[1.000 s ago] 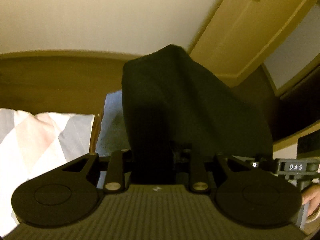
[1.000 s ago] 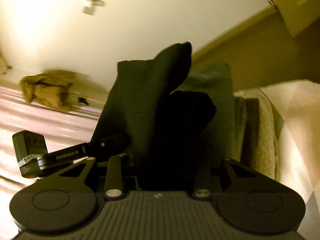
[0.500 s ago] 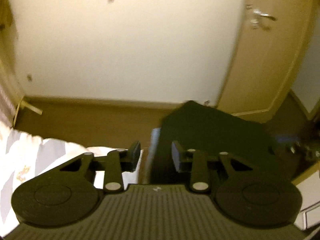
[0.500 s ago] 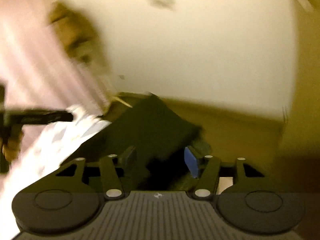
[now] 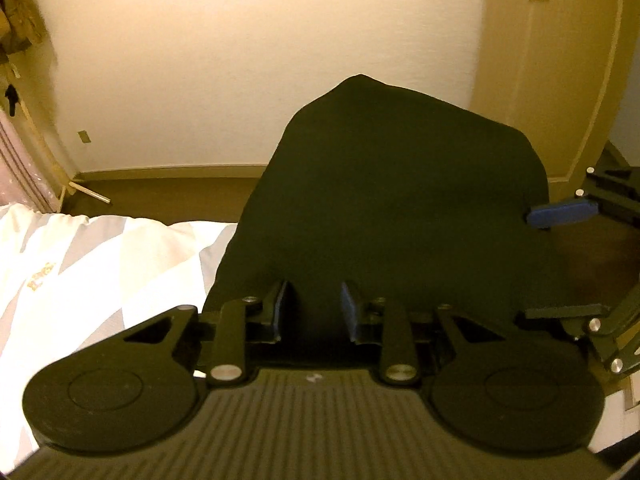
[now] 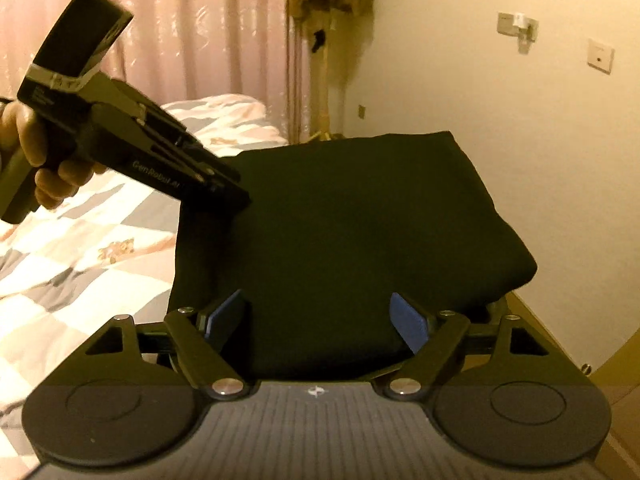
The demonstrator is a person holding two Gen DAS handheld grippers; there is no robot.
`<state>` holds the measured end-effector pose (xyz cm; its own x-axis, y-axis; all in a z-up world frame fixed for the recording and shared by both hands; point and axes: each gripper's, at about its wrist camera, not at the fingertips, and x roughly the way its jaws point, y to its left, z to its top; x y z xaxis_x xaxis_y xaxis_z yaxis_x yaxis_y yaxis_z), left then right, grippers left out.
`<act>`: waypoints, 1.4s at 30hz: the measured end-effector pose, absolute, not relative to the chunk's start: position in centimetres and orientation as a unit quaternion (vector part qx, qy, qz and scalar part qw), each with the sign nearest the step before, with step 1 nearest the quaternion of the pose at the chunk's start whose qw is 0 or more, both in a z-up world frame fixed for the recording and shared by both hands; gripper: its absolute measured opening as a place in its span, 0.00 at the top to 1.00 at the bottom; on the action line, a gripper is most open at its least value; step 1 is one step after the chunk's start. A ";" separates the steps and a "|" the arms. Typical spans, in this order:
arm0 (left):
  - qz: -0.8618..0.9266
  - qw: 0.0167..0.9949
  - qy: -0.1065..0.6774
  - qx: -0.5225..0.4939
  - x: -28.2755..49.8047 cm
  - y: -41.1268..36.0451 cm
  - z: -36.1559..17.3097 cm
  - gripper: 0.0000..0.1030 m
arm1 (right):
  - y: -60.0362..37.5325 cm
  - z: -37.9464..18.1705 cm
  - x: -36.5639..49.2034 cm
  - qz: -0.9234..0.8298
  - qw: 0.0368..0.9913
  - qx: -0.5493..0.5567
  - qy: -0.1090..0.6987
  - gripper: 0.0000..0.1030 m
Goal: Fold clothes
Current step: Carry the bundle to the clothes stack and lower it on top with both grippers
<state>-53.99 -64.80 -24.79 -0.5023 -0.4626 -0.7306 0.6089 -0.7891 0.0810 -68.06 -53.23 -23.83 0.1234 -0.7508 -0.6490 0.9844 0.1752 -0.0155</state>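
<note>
1. Left wrist cam: my left tongs (image 5: 312,306) are parted a fair bit, blue pads showing on both sides, and the black garment (image 5: 392,200) bunches up in the gap between them. Can't tell if the pads are actually pinching cloth or just sitting either side of it. The garment rises in a dark hump in front of the cream wall (image 5: 260,60), above the edge of the bed (image 5: 100,264) with its white and grey quilt. On the right, my right tongs (image 5: 560,216) poke in, one blue pad against the garment's edge. Wooden door (image 5: 552,60) behind that.

2. Right wrist cam: right tongs (image 6: 316,318) are spread wide, and the folded black garment (image 6: 360,232) fills the gap without being squeezed. Left tongs (image 6: 224,188) come in from the upper left, tips on the garment's top left corner, with a hand (image 6: 44,152) gripping the handle. Pink curtain (image 6: 192,32) and the checked bed (image 6: 80,248) sit behind.
</note>
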 end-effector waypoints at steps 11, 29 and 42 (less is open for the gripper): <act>-0.847 0.349 0.113 0.386 -55.5 -65.9 -24.7 0.76 | -52.8 -23.7 -73.2 -0.617 0.713 0.207 0.259 0.13; -0.799 0.448 0.147 0.373 -54.9 -62.4 -20.5 0.57 | -51.1 -20.5 -75.1 -0.638 0.704 0.233 0.208 0.10; -0.795 0.469 0.167 0.346 -48.7 -51.9 -13.0 0.38 | -38.8 -16.0 -68.4 -0.720 0.609 0.300 0.146 0.05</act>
